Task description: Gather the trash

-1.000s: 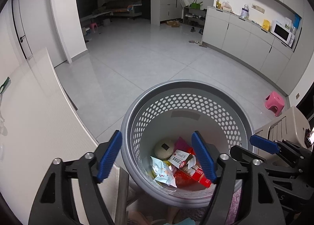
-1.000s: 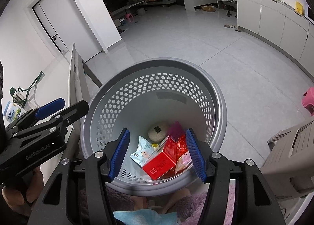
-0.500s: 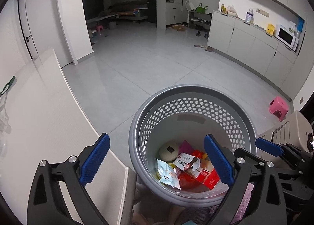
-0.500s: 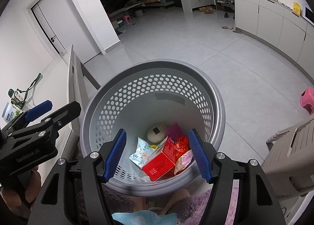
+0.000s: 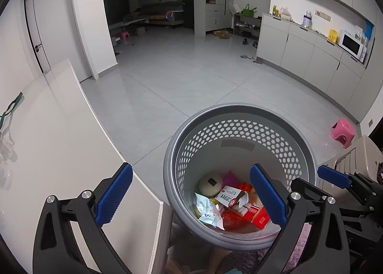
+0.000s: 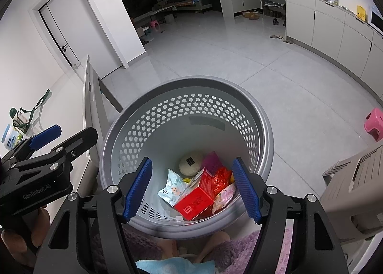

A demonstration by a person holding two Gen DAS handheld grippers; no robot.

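Trash sits at the bottom of the grey perforated basket (image 6: 186, 111), which stands on the tiled floor (image 5: 182, 82) just beside the end of the white tabletop (image 5: 52, 135).

- Contents, right wrist view: red box (image 6: 195, 198) tilted on its edge, pale printed wrapper (image 6: 171, 186) at 9 o'clock of it, round cream ball (image 6: 191, 162) toward 12, crinkled red foil (image 6: 221, 176) and a pink packet (image 6: 223, 198) at 3. Heaped loosely, as dropped items lie, none upright.
- Right gripper (image 6: 192, 186) hangs over the basket's near rim, fingers (image 6: 140, 185) spread wide, nothing between them. Aimed down the mouth; my reading is a release position.
- Left gripper (image 5: 191, 196) is also wide open and empty; its left finger is over the tabletop edge, its right finger over the basket. In its view a white carton (image 5: 233, 198) lies on top of the pile.
- Tabletop at 9 o'clock in the right view carries a small bottle with a green strap (image 6: 18, 116) and a blue-labelled tub (image 6: 9, 136); whether either counts as trash I cannot tell.
- Basket placed within reach of the tabletop edge, likely to keep carries short.
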